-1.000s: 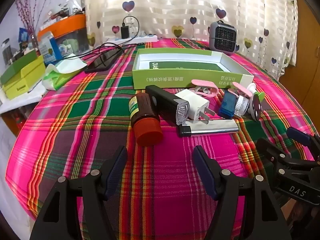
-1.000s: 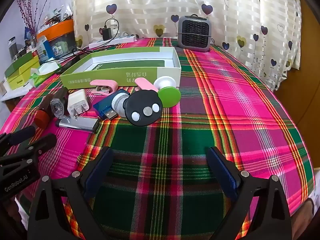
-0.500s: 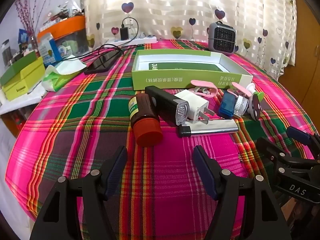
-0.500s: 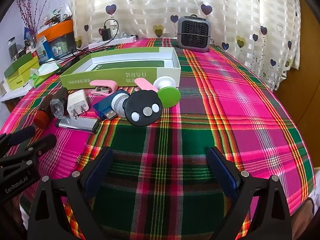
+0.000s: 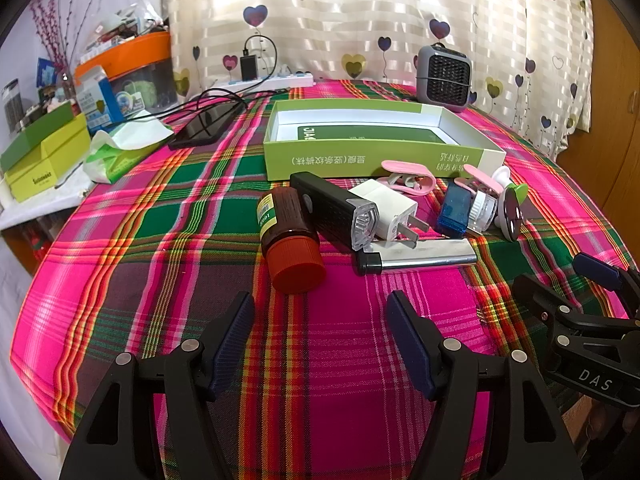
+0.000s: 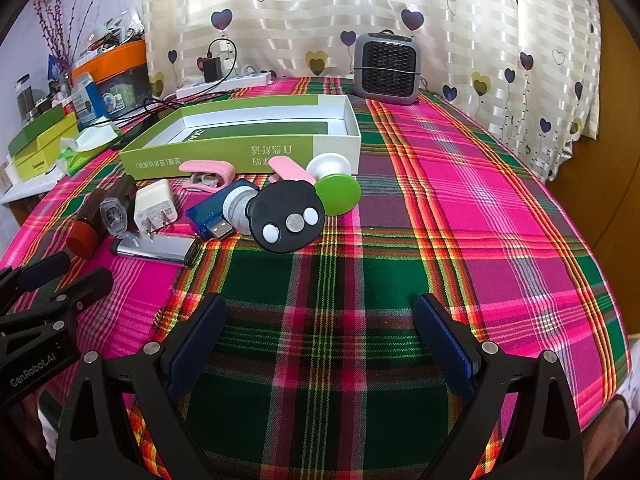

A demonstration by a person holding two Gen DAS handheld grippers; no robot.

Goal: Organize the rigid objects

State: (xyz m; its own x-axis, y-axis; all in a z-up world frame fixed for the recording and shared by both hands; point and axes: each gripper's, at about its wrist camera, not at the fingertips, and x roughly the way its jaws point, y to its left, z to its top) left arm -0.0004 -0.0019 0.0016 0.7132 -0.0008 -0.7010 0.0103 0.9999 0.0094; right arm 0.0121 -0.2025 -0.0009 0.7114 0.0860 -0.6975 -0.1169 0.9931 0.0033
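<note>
A row of small objects lies before an open green and white box (image 5: 376,152) (image 6: 224,152): a brown bottle with a red cap (image 5: 290,236), a black flashlight (image 5: 336,210), a white plug adapter (image 5: 390,212) (image 6: 154,204), a silver lighter (image 5: 420,258) (image 6: 160,246), a pink clip (image 5: 408,174), a blue USB stick (image 6: 208,216) and a black disc toy (image 6: 286,216) with a green disc (image 6: 338,194). My left gripper (image 5: 320,308) stands open just short of the bottle. Well short of the black disc, my right gripper (image 6: 320,312) is open and holds nothing.
The round table wears a pink and green plaid cloth (image 6: 460,208). A grey mini heater (image 6: 386,68) stands at the back, beside a power strip (image 5: 268,80) and a phone (image 5: 206,124). Boxes and tissues (image 5: 124,140) crowd the left side shelf.
</note>
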